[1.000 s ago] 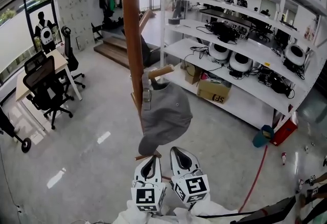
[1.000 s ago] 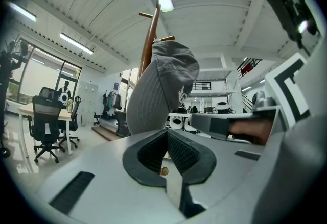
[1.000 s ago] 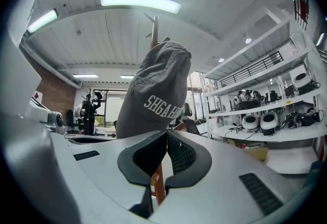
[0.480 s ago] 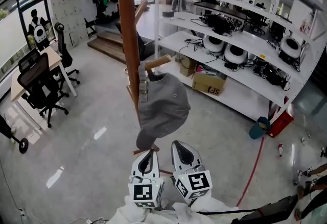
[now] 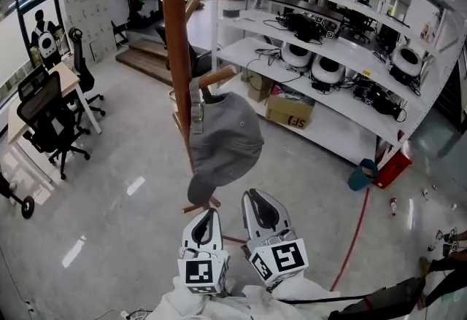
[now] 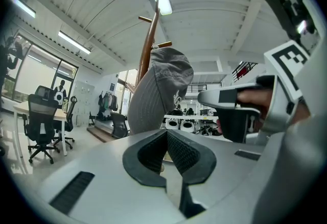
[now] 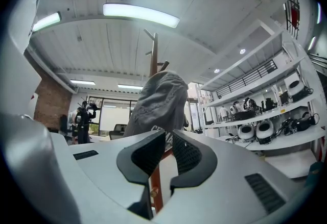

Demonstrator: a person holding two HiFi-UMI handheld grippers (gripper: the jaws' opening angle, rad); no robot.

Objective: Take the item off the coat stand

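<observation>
A grey cap [image 5: 225, 142] hangs from a short peg [image 5: 217, 78] on the wooden coat stand [image 5: 174, 49], its brim pointing down. Both grippers are held side by side just below and in front of the brim, touching nothing. The left gripper [image 5: 209, 214] is shut and empty, its tip near the brim's lower edge. The right gripper [image 5: 257, 199] is shut too, with nothing between its pads. In the left gripper view the cap [image 6: 159, 88] rises above the left gripper [image 6: 166, 135]. In the right gripper view the cap [image 7: 159, 99] sits just beyond the right gripper [image 7: 168, 137].
White shelving [image 5: 332, 96] with headsets and cables runs along the right, with a cardboard box [image 5: 290, 111] under it. A teal bucket [image 5: 360, 174] and a red hose [image 5: 356, 235] lie on the floor at right. Office chairs [image 5: 42, 118] and a desk stand at left.
In the head view the stand and cap have drifted slightly left and up as the view shifted. Both grippers keep their place under the brim, and the cap still hangs on its peg.
</observation>
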